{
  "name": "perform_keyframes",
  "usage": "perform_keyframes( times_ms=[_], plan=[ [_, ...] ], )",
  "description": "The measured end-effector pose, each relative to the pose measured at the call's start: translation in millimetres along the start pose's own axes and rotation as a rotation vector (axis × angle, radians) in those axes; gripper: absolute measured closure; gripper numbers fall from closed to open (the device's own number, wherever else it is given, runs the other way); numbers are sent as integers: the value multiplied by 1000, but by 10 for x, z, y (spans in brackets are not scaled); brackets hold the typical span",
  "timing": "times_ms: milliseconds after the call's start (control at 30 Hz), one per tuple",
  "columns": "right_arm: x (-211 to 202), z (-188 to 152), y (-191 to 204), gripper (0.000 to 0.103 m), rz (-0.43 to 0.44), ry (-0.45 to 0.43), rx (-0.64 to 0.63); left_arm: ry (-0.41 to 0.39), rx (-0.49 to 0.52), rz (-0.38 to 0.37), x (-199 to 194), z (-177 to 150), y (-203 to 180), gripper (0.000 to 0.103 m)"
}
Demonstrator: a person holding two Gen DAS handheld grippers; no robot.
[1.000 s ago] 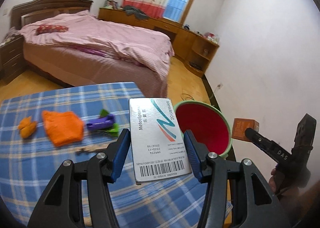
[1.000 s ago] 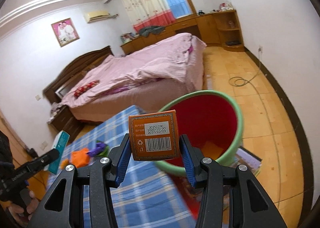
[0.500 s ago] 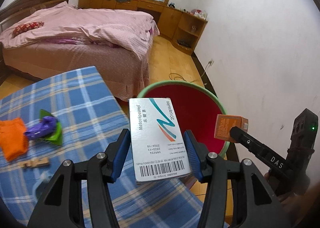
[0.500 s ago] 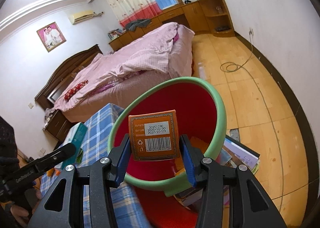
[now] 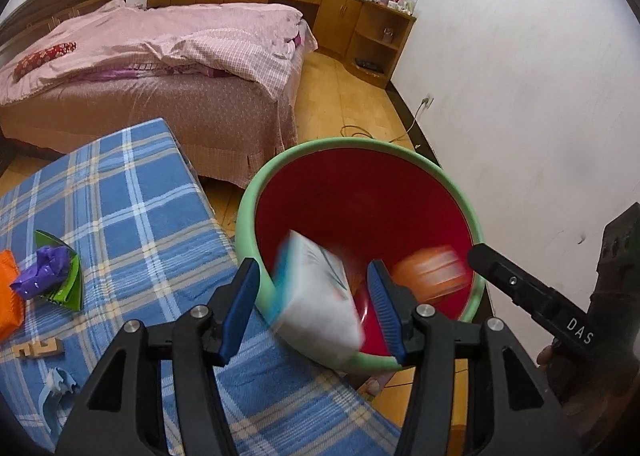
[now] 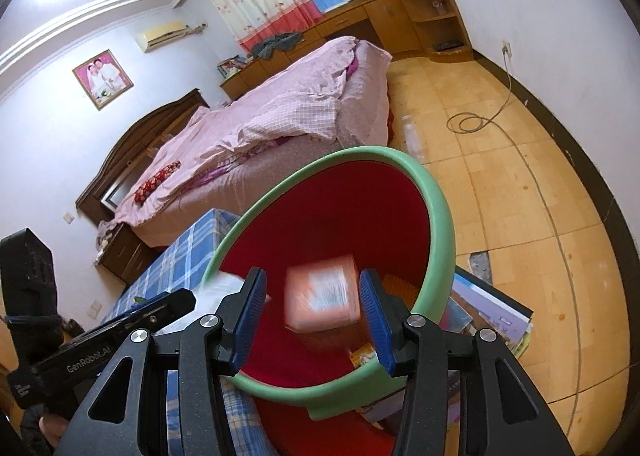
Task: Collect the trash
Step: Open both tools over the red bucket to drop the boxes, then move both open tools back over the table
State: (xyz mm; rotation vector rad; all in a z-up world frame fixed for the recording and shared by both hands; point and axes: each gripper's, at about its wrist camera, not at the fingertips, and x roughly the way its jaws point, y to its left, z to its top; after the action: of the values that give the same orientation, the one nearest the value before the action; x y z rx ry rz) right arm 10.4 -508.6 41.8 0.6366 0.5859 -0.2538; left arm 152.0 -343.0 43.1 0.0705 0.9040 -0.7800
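Observation:
A red bin with a green rim (image 5: 448,176) (image 6: 436,200) stands beside the table. My left gripper (image 5: 314,308) is open above the bin's near rim; the white medicine box (image 5: 320,296) is blurred and tilted, falling free between the jaws. My right gripper (image 6: 312,316) is open over the bin; the orange box (image 6: 322,304) is blurred, falling free between its jaws. The orange box also shows in the left wrist view (image 5: 430,270), inside the bin. The right gripper shows at the right of the left wrist view (image 5: 532,300).
A blue plaid table (image 5: 132,216) holds a purple and green wrapper (image 5: 50,274), an orange wrapper (image 5: 6,296), a small wooden piece (image 5: 38,348) and a pale blue scrap (image 5: 58,386). A pink bed (image 5: 160,56) stands behind. Books (image 6: 492,316) lie on the floor by the bin.
Both grippers have opened over the bin. The white medicine box and the orange box have left the jaws and are dropping into the bin.

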Motion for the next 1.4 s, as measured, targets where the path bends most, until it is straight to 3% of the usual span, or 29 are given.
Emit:
perform_keyframes(
  times_ms=[333,767,1167,1267,1400],
  plan=[
    [-15,-11,23,52,21,0,18,-29,-37,-2,-159,13,79,47],
    [-284,-90,198,49,47,-25,29,-106,-76,39,-779,-57,337,47],
    [-311,-256,705,47,81,1,-14,-166,-162,101,-1323,-255,934,47],
    [-280,-315,843,41,80,8,-27,-172,-188,117,-1420,-317,1118,47],
    [-198,-391,996,40,81,31,-34,-172,-222,144,-1514,-394,1395,47]
  ],
)
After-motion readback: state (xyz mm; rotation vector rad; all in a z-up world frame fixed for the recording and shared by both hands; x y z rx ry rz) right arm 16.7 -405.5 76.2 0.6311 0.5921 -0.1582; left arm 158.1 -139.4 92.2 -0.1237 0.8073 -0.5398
